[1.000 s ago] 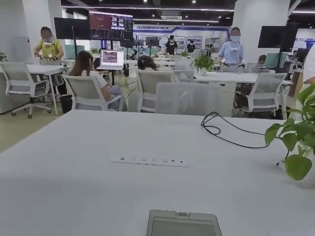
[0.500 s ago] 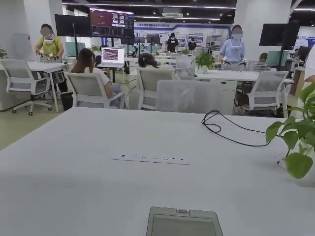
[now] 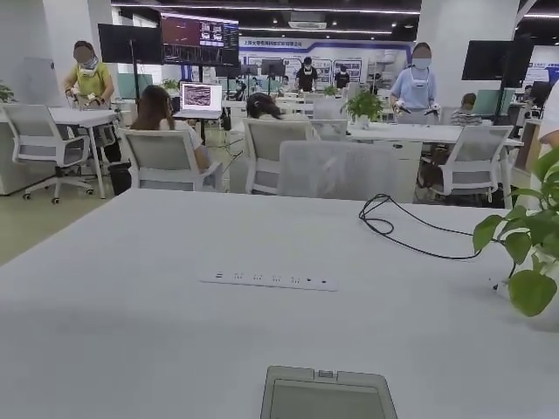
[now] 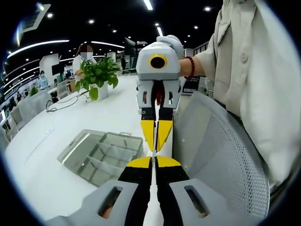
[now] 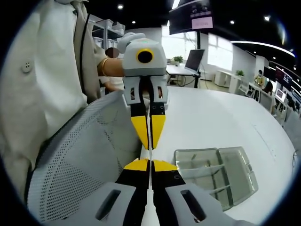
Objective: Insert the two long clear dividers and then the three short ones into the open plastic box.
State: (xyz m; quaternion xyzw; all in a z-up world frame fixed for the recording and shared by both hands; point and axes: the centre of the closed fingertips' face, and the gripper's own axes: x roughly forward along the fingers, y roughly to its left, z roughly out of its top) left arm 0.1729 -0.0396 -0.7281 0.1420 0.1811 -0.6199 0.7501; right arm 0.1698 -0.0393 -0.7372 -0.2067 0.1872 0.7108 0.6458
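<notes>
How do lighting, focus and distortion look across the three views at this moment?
Head view: even, soft office light, sharp; the box cut by the bottom edge. Left gripper view: fisheye bends the table edge, ceiling lights glare as spots. Right gripper view: same bend, window washed out.

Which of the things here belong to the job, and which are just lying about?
For the job: plastic box, clear dividers seen in it, left gripper, right gripper, both shut.

Just lying about: power strip, black cable, potted plant, mesh chair.
</notes>
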